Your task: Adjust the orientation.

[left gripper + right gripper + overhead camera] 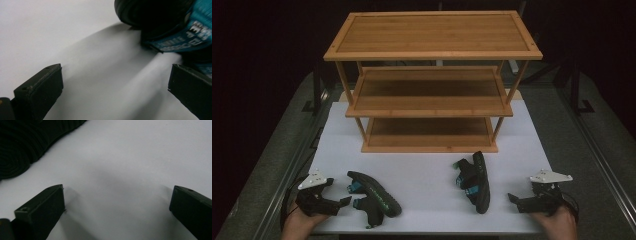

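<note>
Left claw (343, 192) and right claw (512, 197) gape, low.

sandals (374, 199) before rack (430, 95), on table (427, 175)

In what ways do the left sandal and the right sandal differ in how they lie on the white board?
The left sandal points diagonally, its far end toward the left tongs; the right sandal runs almost straight toward the wooden shelf. The left sandal lies close to the left tongs, while the right sandal is farther from the right tongs. Both are black with teal straps, tipped on their sides, and ungripped.
</note>
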